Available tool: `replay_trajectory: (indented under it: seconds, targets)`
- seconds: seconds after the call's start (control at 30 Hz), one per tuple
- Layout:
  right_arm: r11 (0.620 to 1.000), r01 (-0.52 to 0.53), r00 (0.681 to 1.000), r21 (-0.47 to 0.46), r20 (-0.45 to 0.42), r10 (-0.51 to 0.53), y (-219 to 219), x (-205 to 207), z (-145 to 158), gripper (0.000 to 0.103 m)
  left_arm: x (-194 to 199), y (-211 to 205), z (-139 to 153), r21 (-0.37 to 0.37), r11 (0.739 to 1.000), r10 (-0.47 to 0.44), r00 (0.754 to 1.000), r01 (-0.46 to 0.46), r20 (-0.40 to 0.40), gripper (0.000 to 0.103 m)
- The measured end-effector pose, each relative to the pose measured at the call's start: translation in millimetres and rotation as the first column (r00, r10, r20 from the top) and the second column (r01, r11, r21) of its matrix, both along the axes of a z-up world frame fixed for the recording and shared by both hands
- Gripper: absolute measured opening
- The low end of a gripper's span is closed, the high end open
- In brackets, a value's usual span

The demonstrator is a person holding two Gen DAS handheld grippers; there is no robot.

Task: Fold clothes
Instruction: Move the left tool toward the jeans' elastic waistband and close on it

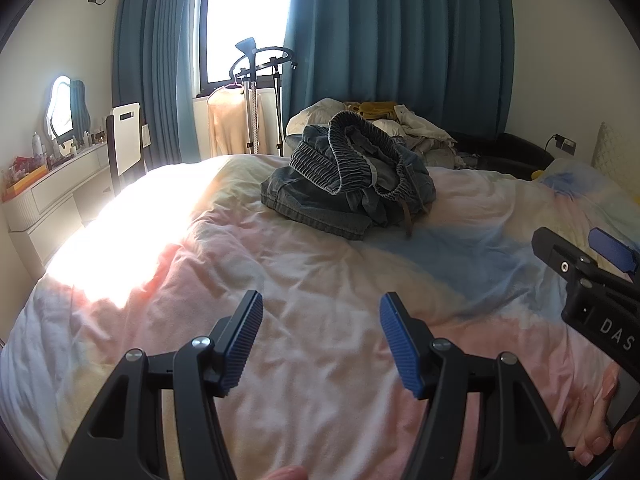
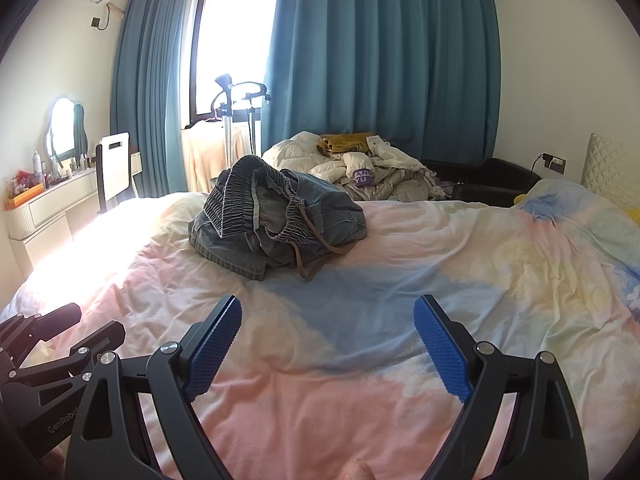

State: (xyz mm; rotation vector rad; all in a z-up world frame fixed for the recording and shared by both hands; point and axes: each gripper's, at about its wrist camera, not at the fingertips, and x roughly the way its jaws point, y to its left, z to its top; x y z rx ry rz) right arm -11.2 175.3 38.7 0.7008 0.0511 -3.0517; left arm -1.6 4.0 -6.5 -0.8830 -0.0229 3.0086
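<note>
Opening stage of folding, before any contact with the garment. The jeans (image 1: 348, 184) lie in a crumpled heap on the bed (image 1: 304, 280), toward its far side, elastic waistband uppermost and gaping, a brown drawstring (image 2: 308, 264) trailing off the near edge of the heap onto the cover. The left gripper (image 1: 320, 340) hangs above bare bedding well short of the heap, its jaws wide and holding nothing; the right gripper (image 2: 328, 348) is level with it, just beside, jaws likewise wide and empty (each tool's body shows at the edge of the other's view). Behind the bed a second pile of laundry (image 2: 360, 164) rests against the blue curtain (image 2: 380, 52); it is apart from the jeans.

The step in hand appears to be the approach. The next move probably calls for both grippers to travel forward to the heap and take the waistband at two separated points, so the jeans can be lifted and spread flat. The thick gathered elastic should give a firm pinch; the loose drawstring could snag or be caught in place of the cloth.
</note>
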Motion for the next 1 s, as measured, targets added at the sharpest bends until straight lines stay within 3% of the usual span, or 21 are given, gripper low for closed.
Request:
replay_trajectory:
  seconds: [0.1,0.3,0.37,0.63,0.8,1.0]
  targets:
    - [1.0,0.006,1.0,-0.001,0.003,-0.006,0,0,0,0.089,-1,0,0,-0.022,1.0,0.018,1.0,-0.019,-0.006,0.063]
    - [0.999,0.041,0.999,-0.002,-0.008,-0.041,4,0,1,0.089,-24,-6,9,0.011,1.0,0.023,1.0,-0.023,0.006,0.063]
    - [0.999,0.051,0.999,-0.016,-0.01,-0.051,7,-2,0,0.089,-41,-10,18,0.056,0.998,0.029,1.0,-0.03,0.012,0.063]
    - [0.994,0.071,0.997,-0.082,0.039,-0.068,17,-29,-18,0.089,-117,-6,44,0.066,0.998,0.009,0.998,-0.005,-0.055,0.063]
    - [0.99,0.084,0.994,-0.117,0.073,-0.076,21,-53,-33,0.089,-168,5,37,0.1,0.992,-0.077,0.997,0.079,-0.025,0.063]
    - [0.984,0.102,0.991,-0.147,0.1,-0.087,34,-80,-49,0.089,-219,16,15,0.129,0.987,-0.099,0.995,0.094,0.03,0.063]
